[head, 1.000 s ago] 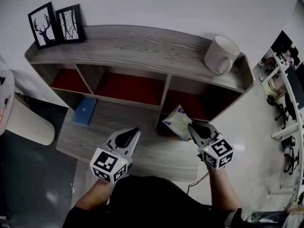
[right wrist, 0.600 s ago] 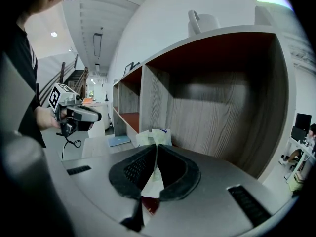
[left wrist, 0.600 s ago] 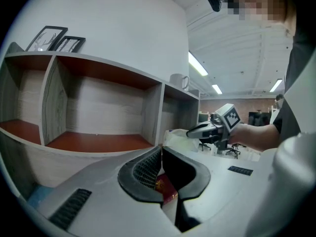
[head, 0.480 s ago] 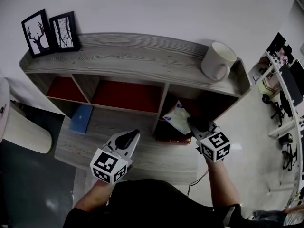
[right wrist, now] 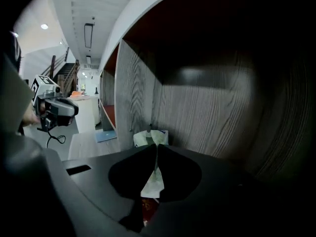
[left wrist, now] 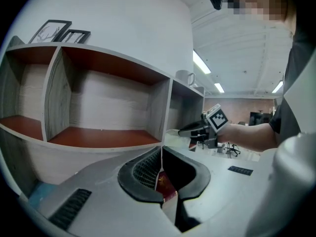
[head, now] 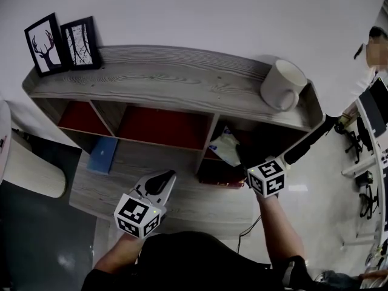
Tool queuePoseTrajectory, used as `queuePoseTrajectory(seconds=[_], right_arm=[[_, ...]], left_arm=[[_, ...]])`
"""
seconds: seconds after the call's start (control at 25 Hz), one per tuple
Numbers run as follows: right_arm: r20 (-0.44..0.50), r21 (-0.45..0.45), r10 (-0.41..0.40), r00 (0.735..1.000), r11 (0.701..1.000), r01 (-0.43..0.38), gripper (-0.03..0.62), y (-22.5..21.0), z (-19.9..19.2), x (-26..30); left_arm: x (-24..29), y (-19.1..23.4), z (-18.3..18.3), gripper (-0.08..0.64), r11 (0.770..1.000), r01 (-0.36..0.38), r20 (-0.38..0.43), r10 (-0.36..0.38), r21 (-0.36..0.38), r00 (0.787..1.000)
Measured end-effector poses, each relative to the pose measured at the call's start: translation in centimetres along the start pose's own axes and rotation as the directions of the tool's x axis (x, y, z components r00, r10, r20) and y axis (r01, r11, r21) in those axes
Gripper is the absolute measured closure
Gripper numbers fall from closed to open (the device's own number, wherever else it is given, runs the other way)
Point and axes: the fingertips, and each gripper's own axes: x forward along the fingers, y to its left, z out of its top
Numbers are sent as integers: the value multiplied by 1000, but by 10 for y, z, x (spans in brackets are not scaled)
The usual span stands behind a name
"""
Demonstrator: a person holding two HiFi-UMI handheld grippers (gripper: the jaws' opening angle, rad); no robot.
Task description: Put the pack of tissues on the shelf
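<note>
At the far left corner of the shelf (head: 182,71) top stand two framed pictures (head: 60,40), side by side against the wall. Below them, on the shelf's lower board near its left edge, lies a flat blue book (head: 102,155). My left gripper (head: 165,177) hangs over the front of that lower board, about under the middle compartment and well apart from the book. Its jaws are pressed together tip to tip with nothing caught between them, as the left gripper view (left wrist: 161,149) shows plainly. Further right, my right gripper (head: 242,161) reaches into the right compartment, its marker cube just outside the mouth. Its jaws are clamped on a thin edge of the pack of tissues (head: 225,148), which sits at the left side of that compartment, close to the upright divider. In the right gripper view (right wrist: 156,147) the pale pack (right wrist: 151,138) sticks out past my jaw tips toward the wooden back wall, with the divider to its left. Whether its underside already rests on the compartment floor I cannot tell. On the shelf top near the right corner stands a white mug (head: 282,85).
</note>
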Motion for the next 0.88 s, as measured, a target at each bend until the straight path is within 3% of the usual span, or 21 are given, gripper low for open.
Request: queuePoseTrajectory(seconds=[0.4, 0.88], right_arm=[[-35, -30, -110, 993, 994, 109, 568, -19, -6, 17], [115, 28, -177, 977, 984, 175, 566, -25, 24, -24]], left_arm=[[-2, 8, -6, 540, 1000, -5, -9, 5, -10, 1000], [-3, -1, -5, 540, 1000, 13, -4, -13, -6, 1000]])
